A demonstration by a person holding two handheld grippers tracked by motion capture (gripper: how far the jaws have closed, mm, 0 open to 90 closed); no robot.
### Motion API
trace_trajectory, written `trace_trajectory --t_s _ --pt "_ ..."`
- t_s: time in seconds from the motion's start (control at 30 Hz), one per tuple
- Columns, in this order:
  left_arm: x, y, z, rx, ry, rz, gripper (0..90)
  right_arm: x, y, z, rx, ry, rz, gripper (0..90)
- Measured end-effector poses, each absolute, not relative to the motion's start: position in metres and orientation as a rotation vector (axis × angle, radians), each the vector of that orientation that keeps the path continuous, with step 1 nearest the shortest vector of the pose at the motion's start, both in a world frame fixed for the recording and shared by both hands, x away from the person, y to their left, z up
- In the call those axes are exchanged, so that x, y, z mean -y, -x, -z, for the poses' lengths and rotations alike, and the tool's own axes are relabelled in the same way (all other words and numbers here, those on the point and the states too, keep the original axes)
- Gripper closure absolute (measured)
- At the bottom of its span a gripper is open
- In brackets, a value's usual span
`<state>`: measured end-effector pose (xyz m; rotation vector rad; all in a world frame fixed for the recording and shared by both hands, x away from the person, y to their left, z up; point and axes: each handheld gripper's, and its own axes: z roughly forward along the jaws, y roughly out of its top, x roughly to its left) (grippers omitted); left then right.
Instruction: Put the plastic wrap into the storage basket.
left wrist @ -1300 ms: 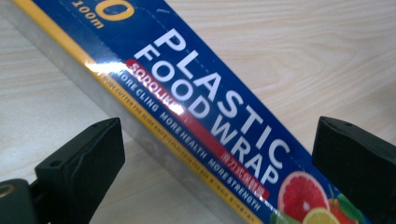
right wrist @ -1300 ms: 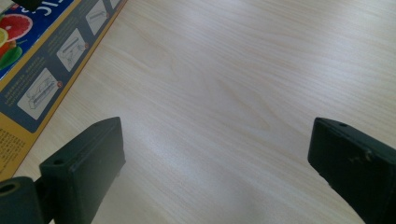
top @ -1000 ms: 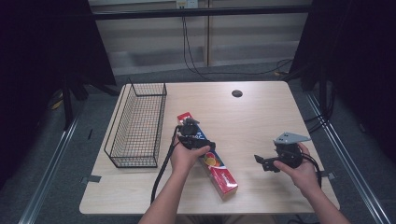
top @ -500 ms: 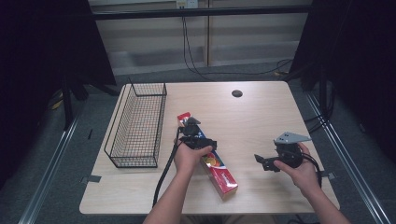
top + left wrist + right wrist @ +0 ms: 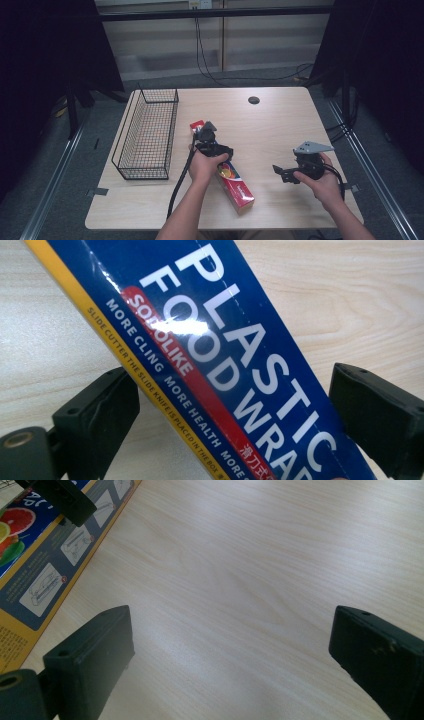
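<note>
Closest to me, the right tongs [image 5: 280,172] are just parked over bare wood off to the box's right, jaws spread wide with nothing between them, so I'd say that hand is only waiting its turn. The left tongs [image 5: 207,131] are doing the real work: they're down over the long blue and red cardboard box of plastic food wrap [image 5: 235,185], which lies flat and diagonal on the light wooden surface [image 5: 280,120], one end pointing back toward me and the other toward the basket side. In the left gripper view the box [image 5: 225,360] runs right through the gap, a black jaw on each side. The jaws have just been closing in on it, but I can't see the pads actually pressing the sides yet, so I'm calling it straddled, not gripped. Coming at it across the narrow width makes sense, since the long way would never fit. Further back and to the left sits the black wire basket [image 5: 131,150], empty as far as I can tell, and my guess is that's where the box is headed.
</note>
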<state>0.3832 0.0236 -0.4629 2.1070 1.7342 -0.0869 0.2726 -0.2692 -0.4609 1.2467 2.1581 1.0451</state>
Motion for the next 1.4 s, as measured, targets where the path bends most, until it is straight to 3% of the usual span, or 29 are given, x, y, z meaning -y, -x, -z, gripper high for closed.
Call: trace_trajectory --t_s 0.3,0.5,0.6,0.87,1.07,1.2,1.4 --pt "-0.021 -0.383 0.463 -1.750 -2.083 0.063 8.6 0.272 -0.273 0.460 -2.154 -1.250 -1.043 4.0" --pt "-0.015 -0.378 0.473 -1.730 -2.137 0.100 1.4 0.271 -0.273 0.460 -2.156 -1.251 -1.045 4.0" --pt "-0.015 -0.379 0.473 -1.741 -2.128 0.120 2.0 0.271 -0.273 0.460 -2.153 -1.251 -1.048 4.0" --pt "-0.018 -0.381 0.462 -1.782 -2.099 0.052 17.5 0.271 -0.272 0.460 -2.151 -1.254 -1.056 4.0" --pt "-0.021 -0.387 0.453 -1.744 -2.172 -0.045 36.9 0.273 -0.272 0.459 -2.143 -1.254 -1.057 4.1" --pt "-0.023 -0.391 0.450 -1.725 -2.234 -0.085 39.9 0.274 -0.273 0.459 -2.141 -1.257 -1.058 4.1" --pt "-0.022 -0.392 0.453 -1.703 -2.255 -0.091 35.7 0.275 -0.273 0.459 -2.136 -1.263 -1.060 4.2"
